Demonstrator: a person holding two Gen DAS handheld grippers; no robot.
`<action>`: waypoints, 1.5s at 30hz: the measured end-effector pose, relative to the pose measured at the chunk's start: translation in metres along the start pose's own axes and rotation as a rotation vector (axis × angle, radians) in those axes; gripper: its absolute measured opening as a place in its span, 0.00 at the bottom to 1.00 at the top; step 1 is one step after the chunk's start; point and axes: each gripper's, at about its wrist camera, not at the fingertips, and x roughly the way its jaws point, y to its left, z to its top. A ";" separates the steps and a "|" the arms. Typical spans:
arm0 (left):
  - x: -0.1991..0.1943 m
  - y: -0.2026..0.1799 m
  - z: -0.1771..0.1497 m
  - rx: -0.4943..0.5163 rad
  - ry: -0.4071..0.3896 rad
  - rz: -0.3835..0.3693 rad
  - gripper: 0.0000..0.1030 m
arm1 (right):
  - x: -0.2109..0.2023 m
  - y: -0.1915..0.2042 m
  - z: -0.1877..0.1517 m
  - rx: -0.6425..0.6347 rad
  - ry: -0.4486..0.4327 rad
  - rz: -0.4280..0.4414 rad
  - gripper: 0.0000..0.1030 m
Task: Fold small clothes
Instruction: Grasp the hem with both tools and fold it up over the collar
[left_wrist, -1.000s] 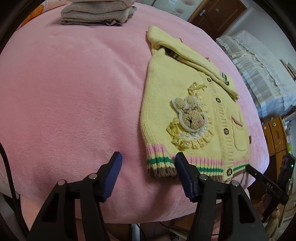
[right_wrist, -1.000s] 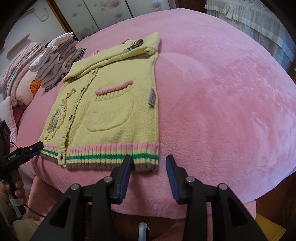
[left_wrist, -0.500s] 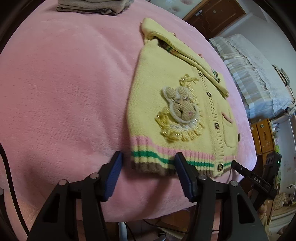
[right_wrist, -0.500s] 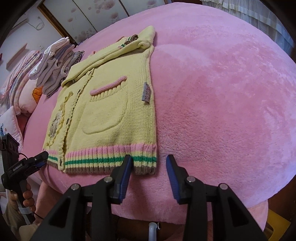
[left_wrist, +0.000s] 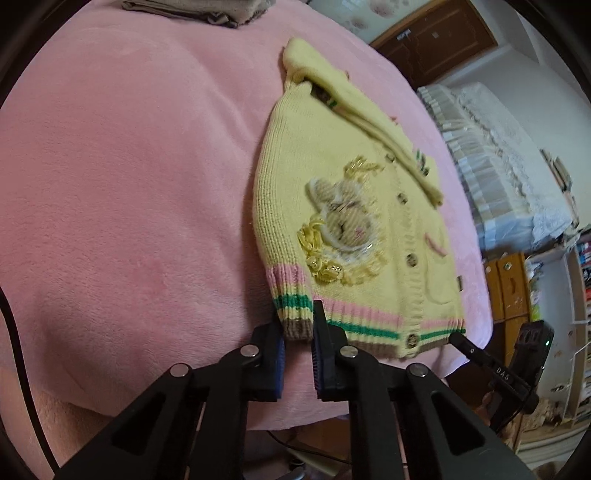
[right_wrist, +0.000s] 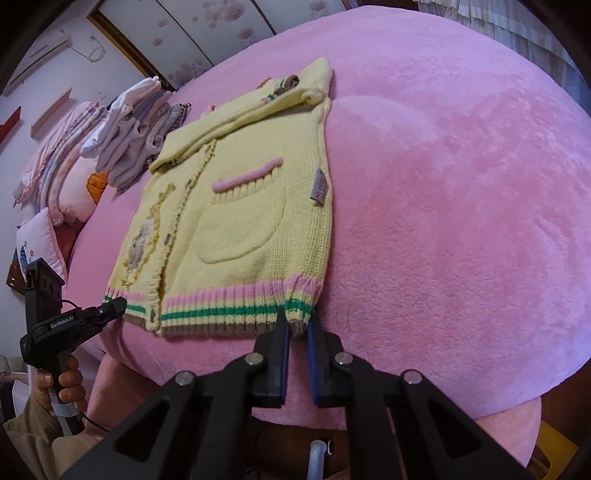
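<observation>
A small yellow knit cardigan with a bunny patch, buttons and a pink, green and brown striped hem lies flat on the pink blanket; it also shows in the right wrist view. Its sleeves are folded across the top. My left gripper is shut on the hem's left corner. My right gripper is shut on the hem's right corner. Each gripper shows in the other's view, the right one and the left one.
The pink blanket covers a rounded bed surface. A stack of folded clothes and pillows sit at the far left; folded grey clothes lie at the top. Another bed and wooden drawers stand to the right.
Both grippers moved forward onto the cardigan's hem and closed from open, each now pinching a bottom corner.
</observation>
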 end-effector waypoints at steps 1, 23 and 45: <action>-0.004 -0.002 0.002 -0.007 -0.008 -0.020 0.09 | -0.006 0.001 0.003 0.000 -0.015 0.009 0.07; -0.039 -0.069 0.160 -0.125 -0.258 -0.094 0.09 | -0.048 0.033 0.175 0.002 -0.271 0.109 0.07; 0.045 -0.067 0.249 -0.115 -0.210 0.037 0.09 | 0.041 0.012 0.257 0.077 -0.212 0.008 0.07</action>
